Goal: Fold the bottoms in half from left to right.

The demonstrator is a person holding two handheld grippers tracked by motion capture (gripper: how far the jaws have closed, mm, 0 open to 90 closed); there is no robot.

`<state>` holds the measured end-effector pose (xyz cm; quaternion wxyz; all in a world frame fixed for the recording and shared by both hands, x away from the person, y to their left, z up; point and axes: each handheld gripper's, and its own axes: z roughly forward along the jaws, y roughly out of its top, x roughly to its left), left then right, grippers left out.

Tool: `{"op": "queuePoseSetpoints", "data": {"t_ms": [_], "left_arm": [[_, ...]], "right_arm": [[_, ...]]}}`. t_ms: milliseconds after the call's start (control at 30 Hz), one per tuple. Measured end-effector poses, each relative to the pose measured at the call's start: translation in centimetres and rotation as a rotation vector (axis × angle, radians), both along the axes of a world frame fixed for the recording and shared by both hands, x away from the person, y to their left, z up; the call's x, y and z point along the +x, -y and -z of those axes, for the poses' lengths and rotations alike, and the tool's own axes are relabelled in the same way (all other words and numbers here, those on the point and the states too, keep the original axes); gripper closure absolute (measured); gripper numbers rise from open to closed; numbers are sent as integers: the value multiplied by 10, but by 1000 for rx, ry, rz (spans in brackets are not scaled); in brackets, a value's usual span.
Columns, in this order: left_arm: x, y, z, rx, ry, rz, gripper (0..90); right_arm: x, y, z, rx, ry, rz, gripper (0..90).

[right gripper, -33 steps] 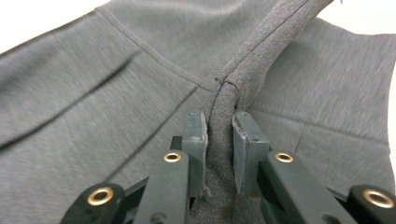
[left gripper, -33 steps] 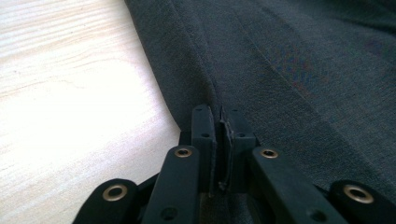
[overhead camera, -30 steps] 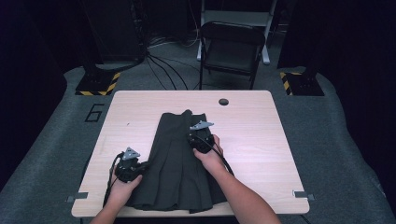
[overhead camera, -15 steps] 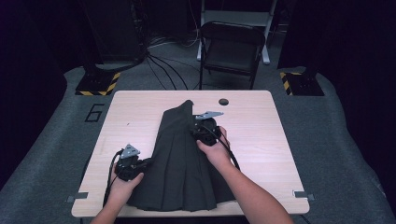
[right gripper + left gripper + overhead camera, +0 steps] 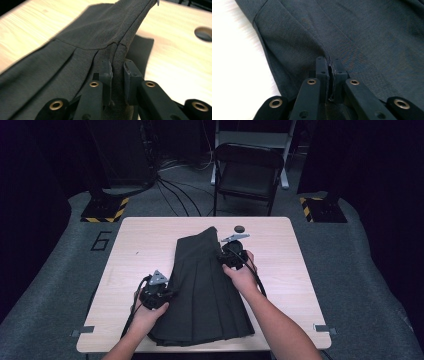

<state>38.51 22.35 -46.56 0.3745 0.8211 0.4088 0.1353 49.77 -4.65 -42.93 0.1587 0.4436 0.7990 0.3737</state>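
A dark pleated skirt (image 5: 205,287) lies lengthwise on the wooden table (image 5: 145,245), its waistband toward the far side. My left gripper (image 5: 169,295) is at the skirt's left edge near the hem, and in the left gripper view it (image 5: 329,62) is shut on a pinch of the skirt's cloth (image 5: 362,30). My right gripper (image 5: 226,252) is at the skirt's right edge by the waistband. In the right gripper view it (image 5: 117,65) is shut on a raised fold of the skirt (image 5: 95,32), lifted a little off the table.
A round dark hole (image 5: 239,228) sits in the tabletop just beyond the right gripper, seen also as the hole (image 5: 203,33) in the right gripper view. A folding chair (image 5: 247,170) and cables stand behind the table. Bare wood lies on both sides of the skirt.
My right gripper has moved away from the person and slightly right, drawing the skirt's waistband end toward the far edge. The left gripper has shifted slightly right, holding the left edge.
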Motion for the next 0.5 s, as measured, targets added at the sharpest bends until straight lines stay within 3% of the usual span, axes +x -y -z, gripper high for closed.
{"op": "queuePoseSetpoints", "data": {"t_ms": [200,500], "left_arm": [[3,9,16,-2,-17,-21,854],[-1,7,33,10,-40,-15,694]], "right_arm": [[13,5,31,-29,-36,27,776],[28,10,61,-65,-103,19,724]]}}
